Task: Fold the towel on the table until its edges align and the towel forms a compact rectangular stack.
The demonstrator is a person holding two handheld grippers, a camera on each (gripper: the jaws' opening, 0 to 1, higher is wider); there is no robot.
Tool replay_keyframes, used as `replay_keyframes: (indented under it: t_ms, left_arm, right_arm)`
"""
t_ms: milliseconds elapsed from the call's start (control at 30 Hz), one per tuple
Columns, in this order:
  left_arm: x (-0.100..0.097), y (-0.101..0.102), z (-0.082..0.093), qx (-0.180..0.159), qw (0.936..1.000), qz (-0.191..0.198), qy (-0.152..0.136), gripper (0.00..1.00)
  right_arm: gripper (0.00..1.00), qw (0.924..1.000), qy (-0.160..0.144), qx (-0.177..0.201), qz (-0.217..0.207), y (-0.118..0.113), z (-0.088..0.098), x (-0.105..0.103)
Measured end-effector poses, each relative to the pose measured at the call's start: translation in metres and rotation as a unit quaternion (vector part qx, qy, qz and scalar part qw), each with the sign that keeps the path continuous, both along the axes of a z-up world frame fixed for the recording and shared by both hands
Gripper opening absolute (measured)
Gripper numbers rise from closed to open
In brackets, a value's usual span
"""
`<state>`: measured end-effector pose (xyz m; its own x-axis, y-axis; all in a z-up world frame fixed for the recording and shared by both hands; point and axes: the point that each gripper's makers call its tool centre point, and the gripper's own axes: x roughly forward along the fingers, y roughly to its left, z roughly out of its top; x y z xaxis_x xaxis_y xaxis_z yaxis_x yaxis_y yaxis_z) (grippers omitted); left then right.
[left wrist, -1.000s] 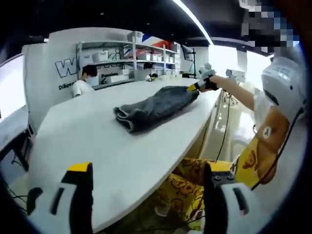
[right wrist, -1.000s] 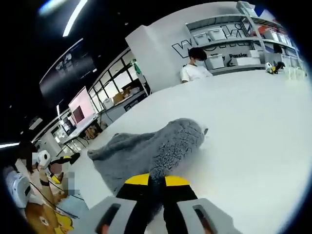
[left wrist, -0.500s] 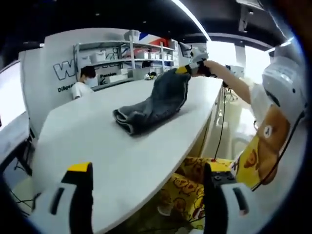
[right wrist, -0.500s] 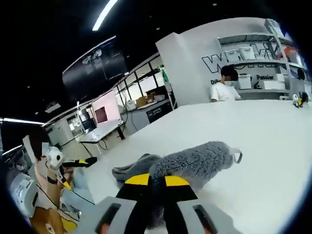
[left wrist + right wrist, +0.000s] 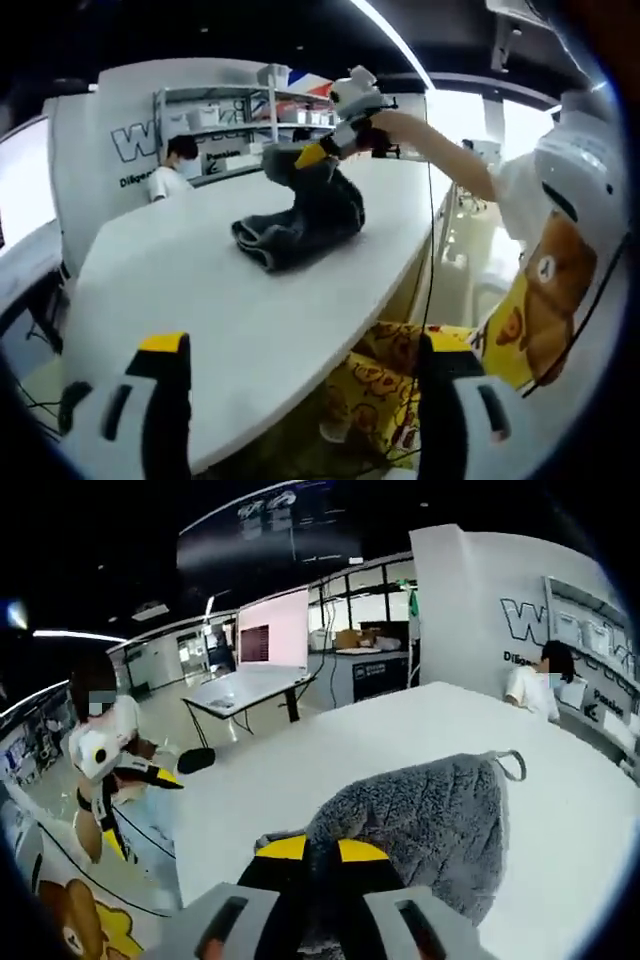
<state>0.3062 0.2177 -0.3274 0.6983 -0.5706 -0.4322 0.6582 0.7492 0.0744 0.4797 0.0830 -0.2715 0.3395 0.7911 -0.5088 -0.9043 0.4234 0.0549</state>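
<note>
Since the earlier frame, the right gripper (image 5: 312, 155) has carried the towel (image 5: 300, 215) edge (grey, fuzzy) back over the table (image 5: 200, 290), jaws clamped on it; the left gripper (image 5: 290, 400) hangs released.

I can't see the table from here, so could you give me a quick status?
Right gripper shut on towel, lifting one end. Left gripper open, off the table. Nothing in the way.

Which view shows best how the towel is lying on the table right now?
The left gripper view: the whole towel shows, one end lifted by the right gripper, the rest bunched on the table. The right gripper view gives a close-up of its fuzzy surface.
</note>
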Motion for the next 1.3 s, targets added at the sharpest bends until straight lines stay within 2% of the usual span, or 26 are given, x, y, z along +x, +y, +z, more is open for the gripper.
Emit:
replay_keyframes:
  t_ms: [133,300,400,533,567,600,733,767,800,867,933,1000,1033,1133,1200,1300]
  left_arm:
    - [-0.002,0.006,-0.002,-0.005,1.0000,0.003,0.002,0.99]
    - [-0.004,0.010,-0.003,-0.010,0.9999,0.003,0.004,0.99]
    - [-0.005,0.012,-0.003,-0.012,0.9999,0.001,0.005,0.99]
    - [-0.004,0.013,-0.003,-0.015,0.9999,-0.001,0.006,0.99]
    - [-0.004,0.014,-0.003,-0.015,0.9999,-0.001,0.007,0.99]
    - [-0.004,0.013,-0.002,-0.015,0.9999,-0.001,0.007,0.99]
    - [-0.002,0.011,-0.002,-0.018,0.9998,-0.005,0.007,0.99]
    - [-0.002,0.011,-0.002,-0.018,0.9998,-0.005,0.007,0.99]
    - [-0.002,0.010,-0.002,-0.019,0.9998,-0.005,0.007,0.99]
    - [-0.003,0.010,-0.002,-0.020,0.9998,-0.006,0.007,0.99]
    - [-0.005,0.010,-0.002,-0.021,0.9997,-0.006,0.007,0.99]
    - [-0.006,0.011,-0.003,-0.021,0.9997,-0.005,0.007,0.99]
    - [-0.005,0.011,-0.003,-0.022,0.9997,-0.004,0.006,0.99]
    - [-0.002,0.013,-0.002,-0.024,0.9997,0.002,0.005,0.99]
    - [-0.001,0.012,-0.003,-0.023,0.9997,0.004,0.006,0.99]
    - [-0.002,0.010,-0.002,-0.019,0.9998,0.006,0.007,0.99]
  right_arm:
    - [0.08,0.9963,-0.040,-0.074,0.017,0.029,-0.023,0.006]
    - [0.10,0.9938,-0.022,-0.102,0.040,0.050,-0.045,0.004]
    - [0.16,0.9921,-0.013,-0.110,0.059,0.056,-0.053,-0.001]
    - [0.33,0.9940,0.013,-0.059,0.091,0.067,-0.031,-0.021]
    - [0.35,0.9939,0.010,-0.057,0.093,0.067,-0.027,-0.022]
    - [0.36,0.9933,-0.010,-0.039,0.108,0.071,-0.014,-0.027]
    - [0.36,0.9919,-0.017,0.022,0.124,0.076,0.025,-0.044]
    - [0.36,0.9917,-0.027,0.029,0.122,0.074,0.034,-0.046]
    - [0.36,0.9910,-0.044,0.039,0.120,0.069,0.046,-0.048]
    - [0.35,0.9919,-0.068,0.038,0.100,0.051,0.052,-0.043]
    - [0.25,0.9918,-0.093,0.038,0.080,0.034,0.059,-0.038]
    - [0.14,0.9919,-0.118,0.012,0.046,0.012,0.050,-0.024]
    - [0.09,0.9920,-0.120,0.007,0.041,0.009,0.047,-0.022]
    - [0.07,0.9946,-0.097,-0.025,0.028,-0.006,0.012,-0.012]
    - [0.07,0.9966,-0.076,-0.013,0.030,0.001,-0.002,-0.013]
    - [0.07,0.9961,-0.071,-0.024,0.045,0.012,-0.016,-0.018]
